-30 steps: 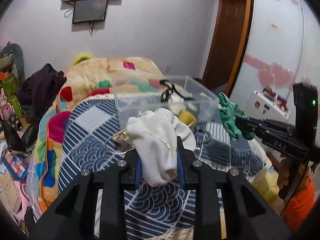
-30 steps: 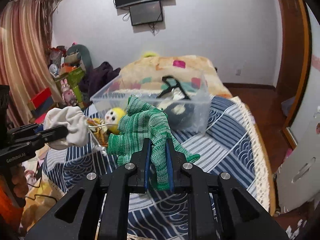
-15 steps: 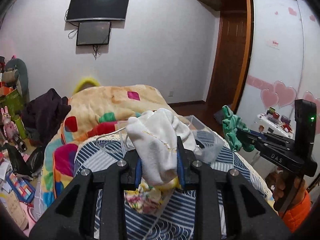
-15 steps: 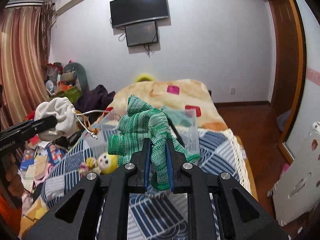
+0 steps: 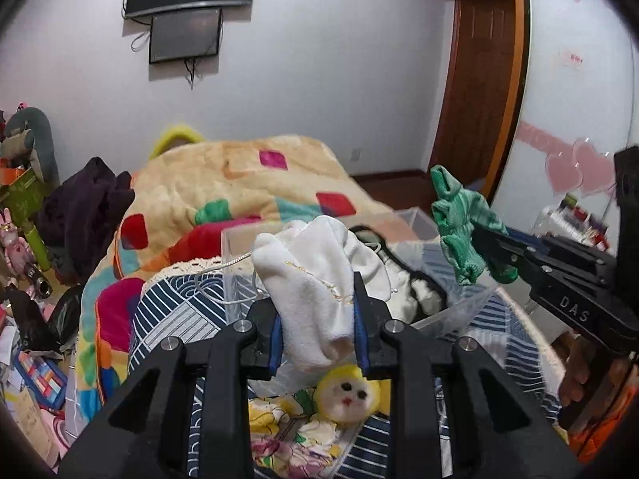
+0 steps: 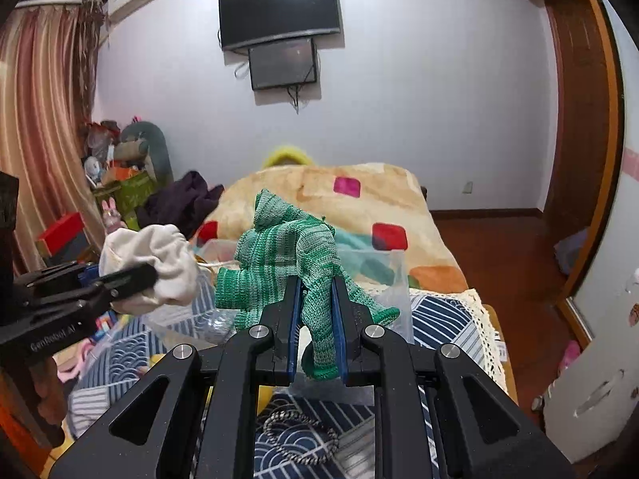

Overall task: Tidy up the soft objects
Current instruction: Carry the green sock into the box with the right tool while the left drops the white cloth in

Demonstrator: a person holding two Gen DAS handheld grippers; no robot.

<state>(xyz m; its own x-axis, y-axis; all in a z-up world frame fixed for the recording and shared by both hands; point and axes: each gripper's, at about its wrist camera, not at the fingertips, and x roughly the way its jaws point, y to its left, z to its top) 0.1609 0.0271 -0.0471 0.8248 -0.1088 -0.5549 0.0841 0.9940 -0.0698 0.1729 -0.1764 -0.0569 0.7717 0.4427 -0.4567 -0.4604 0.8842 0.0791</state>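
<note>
My left gripper point(image 5: 318, 319) is shut on a white sock point(image 5: 315, 279) and holds it in the air before a clear plastic bin point(image 5: 459, 313); the sock also shows in the right wrist view point(image 6: 155, 267). My right gripper point(image 6: 316, 311) is shut on a green knitted glove point(image 6: 287, 255), held up above the bed; the glove also shows in the left wrist view point(image 5: 463, 223). A yellow-haired rag doll point(image 5: 347, 393) lies on the blue patterned bedspread point(image 5: 167, 319) below the left gripper. The bin holds black and white soft items point(image 5: 403, 283).
A patchwork fleece blanket point(image 6: 359, 199) covers the far half of the bed. A dark garment point(image 5: 88, 203) hangs at its left edge. Toys and boxes point(image 5: 24, 207) clutter the floor at left. A braided cord loop point(image 6: 297, 435) lies on the bedspread. A wooden door point(image 6: 579, 119) stands at right.
Both grippers have stayed shut on their items. The left gripper has tilted down, so the bin and the doll show again below the sock. The right gripper has come nearer the bin.
</note>
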